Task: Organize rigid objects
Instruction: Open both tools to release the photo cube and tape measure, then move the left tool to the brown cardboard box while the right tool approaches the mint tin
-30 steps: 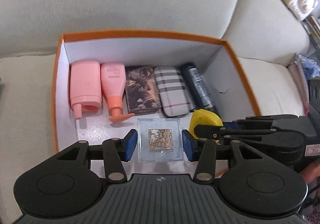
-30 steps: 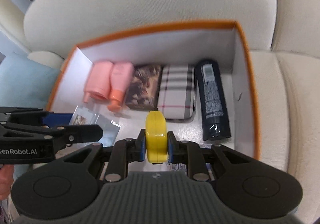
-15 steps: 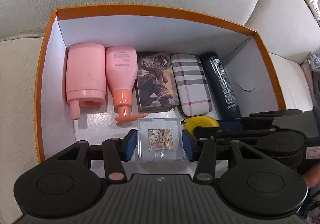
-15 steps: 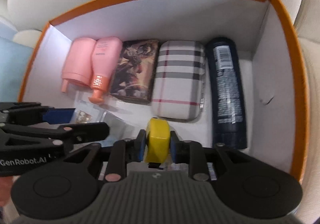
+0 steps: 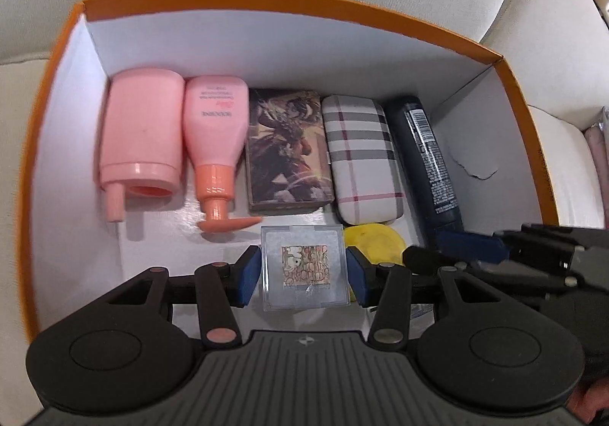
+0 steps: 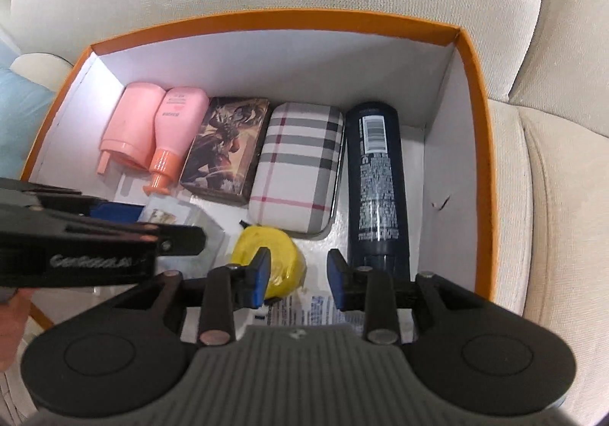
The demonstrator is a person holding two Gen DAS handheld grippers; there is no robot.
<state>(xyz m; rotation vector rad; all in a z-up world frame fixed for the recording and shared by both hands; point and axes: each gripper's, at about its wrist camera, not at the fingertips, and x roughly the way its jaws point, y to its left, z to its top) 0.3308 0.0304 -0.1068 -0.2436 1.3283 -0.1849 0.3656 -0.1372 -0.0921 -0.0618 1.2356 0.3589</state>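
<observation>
My left gripper (image 5: 303,270) is shut on a clear square case (image 5: 304,268) with a printed picture, held low inside the orange box (image 5: 266,1) near its front. My right gripper (image 6: 298,277) is open. A yellow round object (image 6: 272,260) lies on the box floor against its left finger; it also shows in the left wrist view (image 5: 375,241). The left gripper's body shows in the right wrist view (image 6: 95,247).
A row lies along the back of the box: a pink cap (image 5: 141,133), a pink pump bottle (image 5: 215,136), a picture card box (image 5: 289,152), a plaid case (image 5: 363,159) and a dark spray can (image 6: 377,178). The box sits on a beige sofa (image 6: 552,167).
My right gripper has opened and let go of the yellow object, which now lies on the box floor. Both grippers have moved lower into the box. The left still holds the clear case.
</observation>
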